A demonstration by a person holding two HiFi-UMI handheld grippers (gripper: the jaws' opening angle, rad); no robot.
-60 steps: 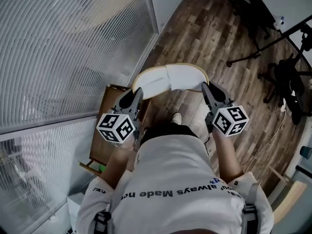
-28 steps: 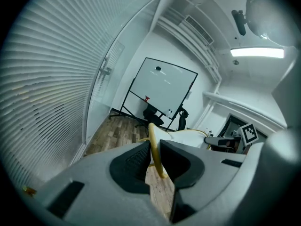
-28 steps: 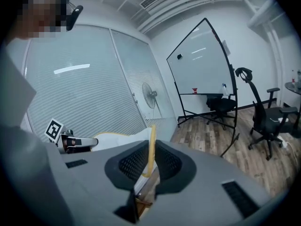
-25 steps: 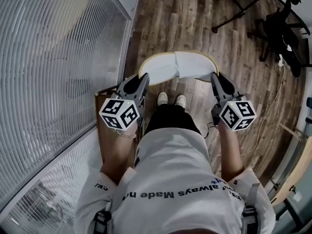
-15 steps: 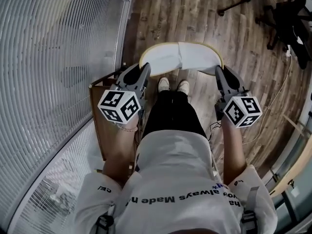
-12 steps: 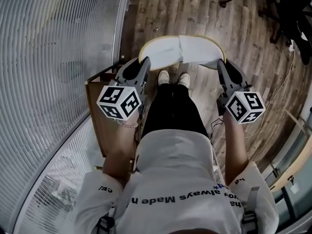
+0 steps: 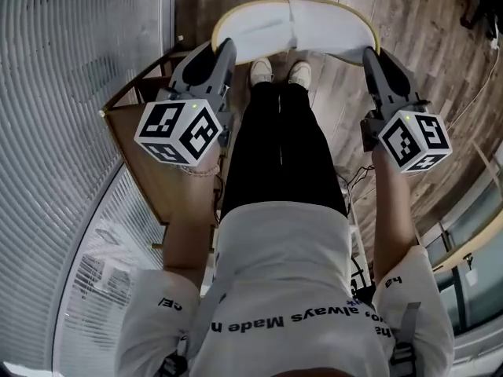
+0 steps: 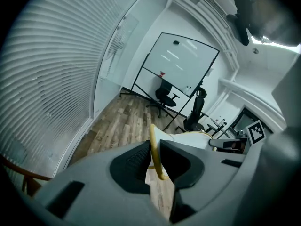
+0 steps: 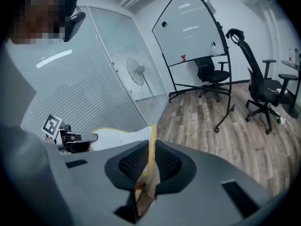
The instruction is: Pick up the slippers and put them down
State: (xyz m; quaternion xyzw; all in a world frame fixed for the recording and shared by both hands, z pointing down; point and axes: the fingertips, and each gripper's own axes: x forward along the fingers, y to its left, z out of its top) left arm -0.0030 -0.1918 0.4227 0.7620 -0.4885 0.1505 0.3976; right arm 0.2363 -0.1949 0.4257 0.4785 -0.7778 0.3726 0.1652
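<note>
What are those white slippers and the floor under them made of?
The slippers look like thin matte white cloth with yellow edge trim; they bend in an arc. The floor looks like wood or laminate: brown grained planks, low sheen.

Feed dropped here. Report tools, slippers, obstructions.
Grip: left tool shut on slippers at one end, right tool shut at the other. They span between both, ahead of shoes. Nearby: wooden stand beside left.
</note>
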